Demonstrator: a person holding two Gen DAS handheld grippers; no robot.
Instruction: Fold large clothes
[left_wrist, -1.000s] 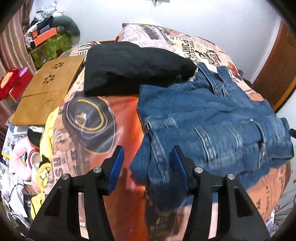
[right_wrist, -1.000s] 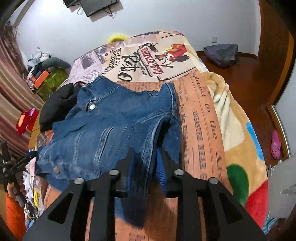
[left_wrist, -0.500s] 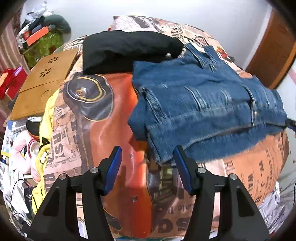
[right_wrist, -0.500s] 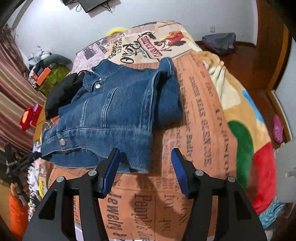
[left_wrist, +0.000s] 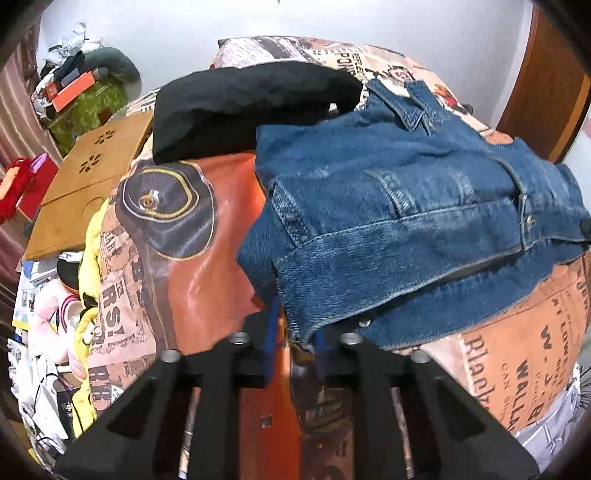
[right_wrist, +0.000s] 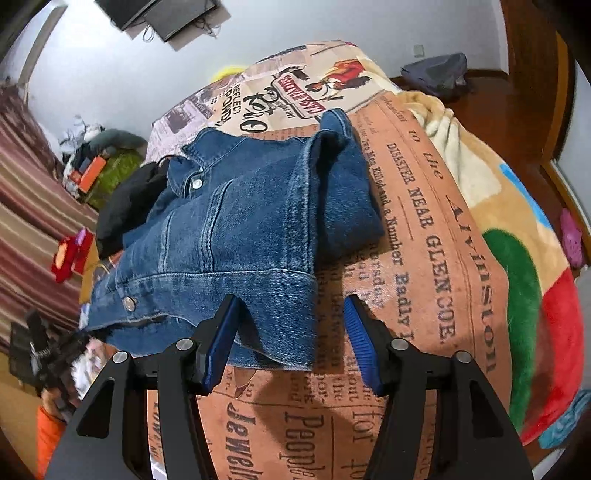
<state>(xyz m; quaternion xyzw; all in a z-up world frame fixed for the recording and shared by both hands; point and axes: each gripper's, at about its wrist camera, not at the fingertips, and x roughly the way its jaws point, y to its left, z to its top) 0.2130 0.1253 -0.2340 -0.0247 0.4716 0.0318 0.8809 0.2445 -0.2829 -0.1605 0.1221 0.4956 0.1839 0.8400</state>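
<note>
A blue denim jacket (left_wrist: 406, 221) lies partly folded on the printed bedspread (left_wrist: 192, 280); it also shows in the right wrist view (right_wrist: 236, 236). My left gripper (left_wrist: 295, 339) is shut on the jacket's near left hem corner. My right gripper (right_wrist: 291, 339) is open, its blue pads either side of the jacket's near right hem corner, which lies between them on the bedspread (right_wrist: 424, 295). A folded black garment (left_wrist: 243, 110) lies behind the jacket.
A wooden lap desk (left_wrist: 88, 184) and piled clutter (left_wrist: 74, 92) stand left of the bed. A grey bag (right_wrist: 436, 74) lies on the wooden floor at the far right. A door (left_wrist: 546, 92) stands at the right. Pink slipper (right_wrist: 570, 236) on the floor.
The left gripper, open half a second ago, has moved in and closed on the jacket's hem corner. The right gripper let go of the jacket a second ago, and has now moved closer to the hem.
</note>
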